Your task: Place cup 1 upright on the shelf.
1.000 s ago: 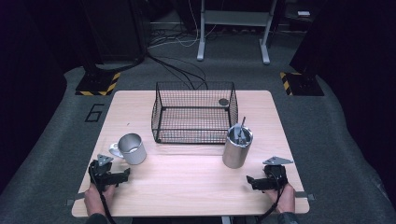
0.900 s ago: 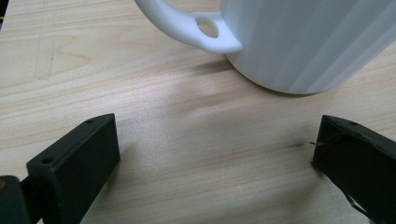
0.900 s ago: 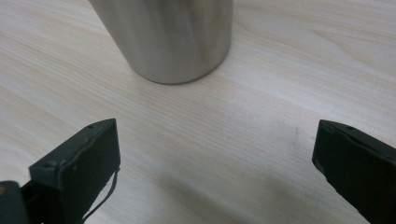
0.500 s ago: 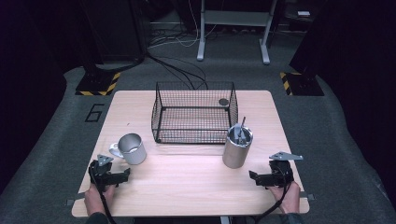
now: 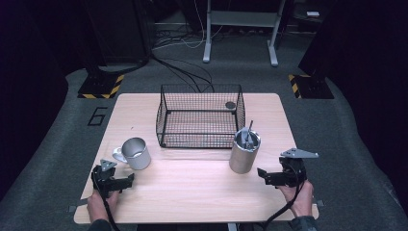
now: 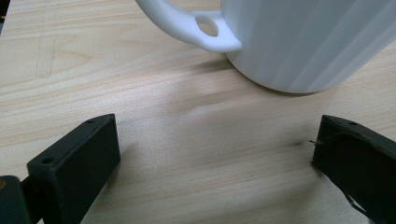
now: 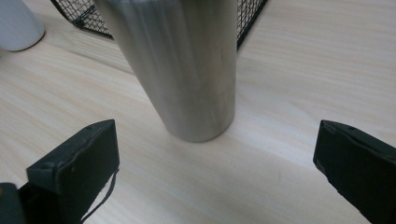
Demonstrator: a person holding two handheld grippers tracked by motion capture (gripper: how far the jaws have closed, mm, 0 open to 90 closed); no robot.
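my right hand-held gripper (image 5: 267, 175) wide open, empty, low on bench (image 5: 192, 192). steel cup (image 7: 180, 70) upright dead ahead, just beyond jaws, long axis vertical, basket (image 5: 199, 115) behind it. my left hand-held gripper (image 5: 124, 181) also agape, empty, mug (image 6: 303, 42) ahead-right, handle toward me.

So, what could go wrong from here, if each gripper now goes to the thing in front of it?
1. The steel cup is tall and narrow, with utensils standing in it. The open right gripper could tip it if one jaw bumps it.
2. That cup stands close to the wire basket, so a push may drive it against the mesh.
3. The white mug has a smooth round wall; the open left gripper might slip.
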